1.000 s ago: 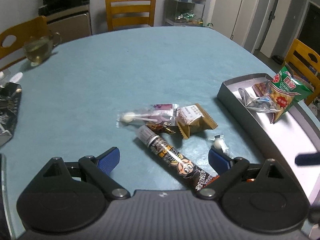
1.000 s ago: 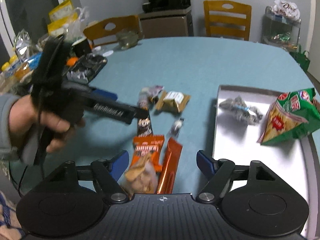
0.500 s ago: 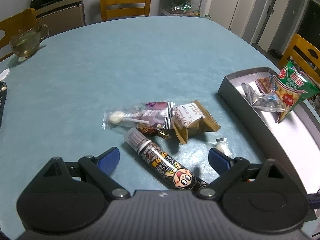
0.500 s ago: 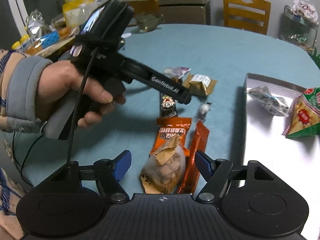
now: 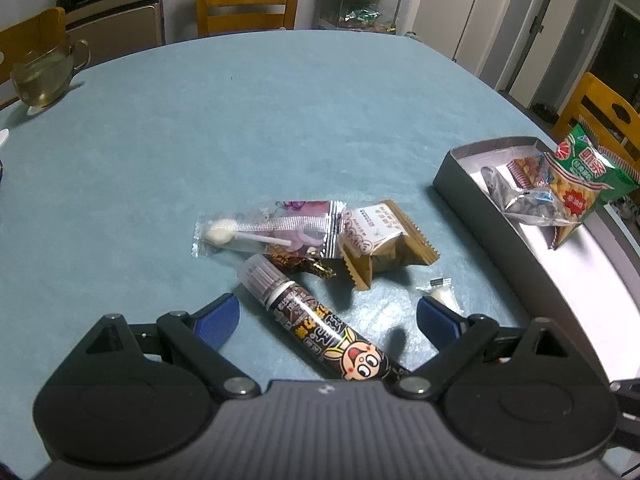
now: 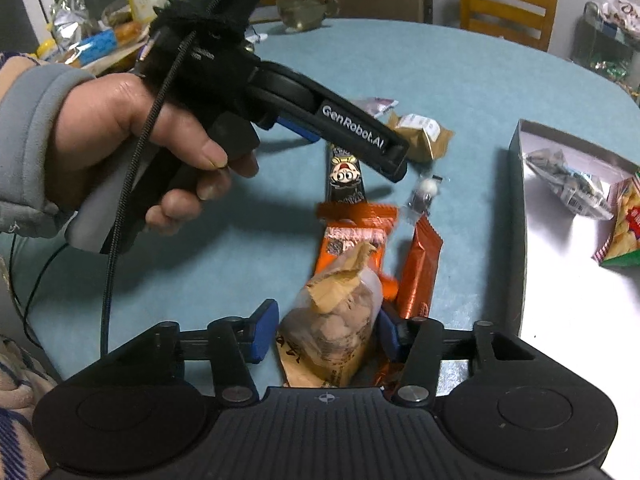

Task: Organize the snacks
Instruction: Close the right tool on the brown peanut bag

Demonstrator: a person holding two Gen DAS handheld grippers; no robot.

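The crinkly clear plastic bag of brown snacks (image 6: 334, 324) lies near on the teal table (image 6: 440, 72), long axis pointing away; the right gripper (image 6: 326, 330) closes around it; the left gripper (image 5: 328, 314) is spread over a dark glossy tube (image 5: 316, 326).

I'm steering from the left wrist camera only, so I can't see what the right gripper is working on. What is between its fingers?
Observer: The right gripper straddles a clear bag of brown snacks. Its jaws are closing, and the left pad is not yet touching the bag.
Operator: Anything lying close to that bag?
Observer: Yes, a wide orange packet lies just beyond the bag, and a narrow orange bar lies to its right.
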